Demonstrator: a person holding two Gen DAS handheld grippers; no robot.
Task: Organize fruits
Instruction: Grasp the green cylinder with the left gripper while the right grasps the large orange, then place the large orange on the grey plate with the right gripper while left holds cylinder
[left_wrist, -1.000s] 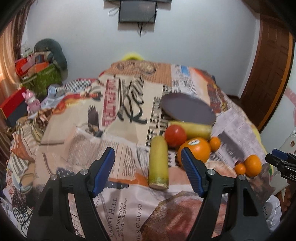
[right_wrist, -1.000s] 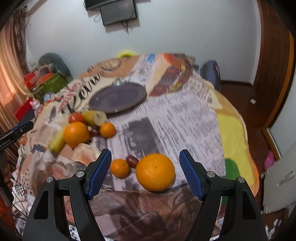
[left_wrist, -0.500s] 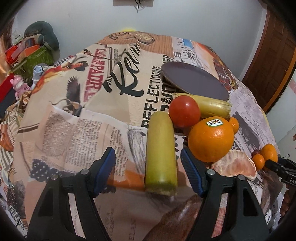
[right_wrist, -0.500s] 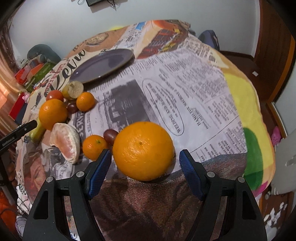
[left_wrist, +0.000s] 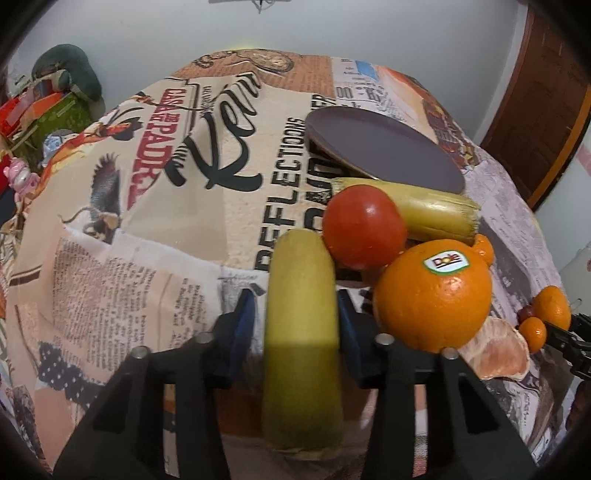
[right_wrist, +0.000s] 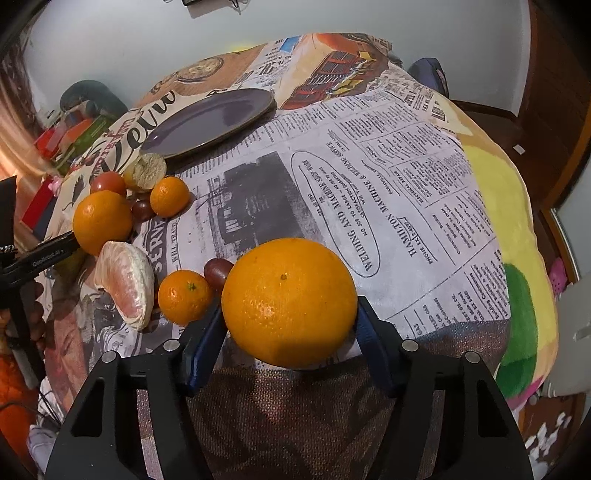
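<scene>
Jaws now around banana (left_wrist: 301, 332), Dole-stickered orange (left_wrist: 436, 295) beside.

Both wrist views look forward from low, close over the bed's near edge, sharing the purple plate (left_wrist: 384, 147) (right_wrist: 210, 120).

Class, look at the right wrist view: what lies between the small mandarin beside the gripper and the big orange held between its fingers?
A dark red grape lies between the small mandarin and the big orange, seen in the right wrist view.
</scene>
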